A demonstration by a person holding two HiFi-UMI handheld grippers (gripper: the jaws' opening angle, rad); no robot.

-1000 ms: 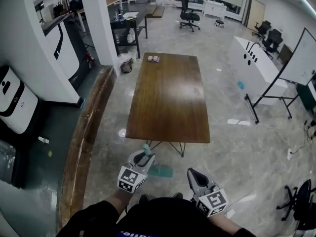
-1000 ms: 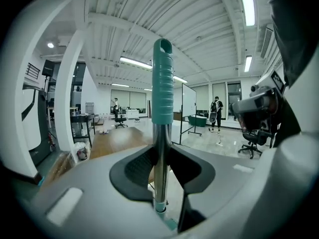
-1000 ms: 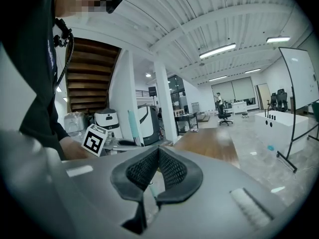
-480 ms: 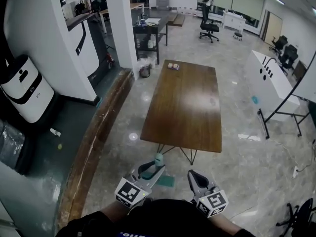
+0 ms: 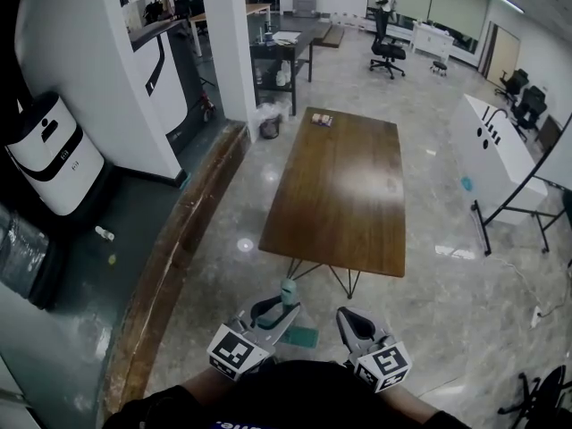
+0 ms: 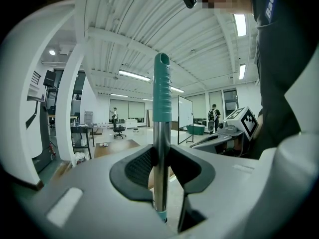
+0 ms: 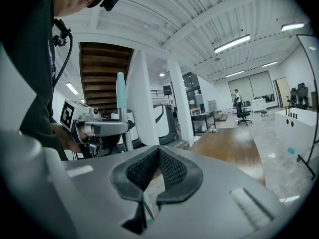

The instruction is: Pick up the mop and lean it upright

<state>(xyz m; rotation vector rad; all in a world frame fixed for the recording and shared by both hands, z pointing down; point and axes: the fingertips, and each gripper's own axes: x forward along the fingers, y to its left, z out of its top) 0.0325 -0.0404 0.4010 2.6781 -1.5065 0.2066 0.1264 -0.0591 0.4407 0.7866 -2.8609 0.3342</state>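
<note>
Lifting step: left gripper (image 5: pixel 279 311) clamps the mop handle (image 5: pixel 289 291) upright, right gripper (image 5: pixel 347 318) closed on nothing; next, likely carry it to the wall (image 5: pixel 89 61) at 11 o'clock.

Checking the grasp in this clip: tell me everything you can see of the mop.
The mop has a ribbed teal grip atop a shiny metal shaft, and a flat teal head low near the floor. It stands nearly upright, clamped on the shaft just below the grip between the fingers of the left gripper. Whether the head touches the floor is unclear.
</note>
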